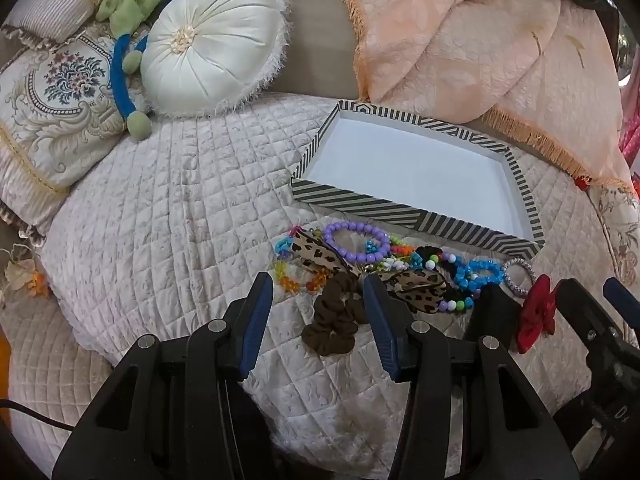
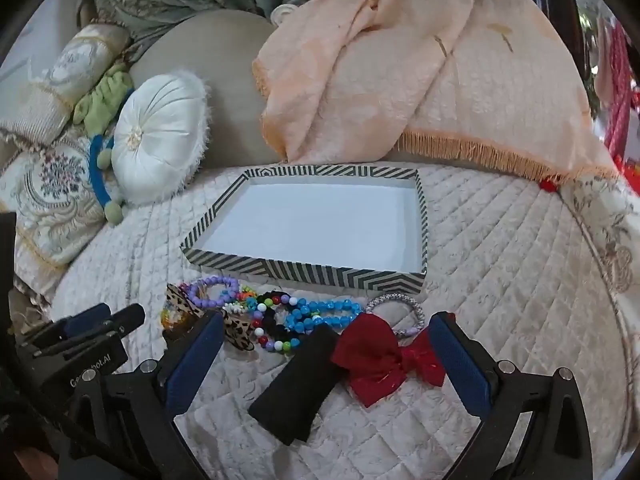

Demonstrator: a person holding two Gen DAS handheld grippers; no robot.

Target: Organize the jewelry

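A heap of jewelry and hair pieces lies on the quilted bed in front of an empty striped tray (image 1: 360,204) (image 2: 304,270). In it are a purple bead bracelet (image 1: 356,240) (image 2: 214,290), a blue bead bracelet (image 1: 478,274) (image 2: 320,316), a leopard bow (image 1: 416,284) and a silver hair tie (image 2: 400,308). My left gripper (image 1: 318,300) (image 2: 112,316) is open just above a brown scrunchie (image 1: 332,320), not touching it. My right gripper (image 2: 326,320) (image 1: 552,300) stands wide open around a red bow (image 2: 380,360) (image 1: 536,320) and a black fabric piece (image 2: 296,388), its pads apart from both.
A round white cushion (image 1: 212,44) (image 2: 160,136), embroidered pillows (image 1: 52,112) and a green and blue soft toy (image 1: 128,32) sit at the back left. A peach fringed blanket (image 1: 480,48) (image 2: 400,80) is draped behind the tray. The two grippers are close side by side.
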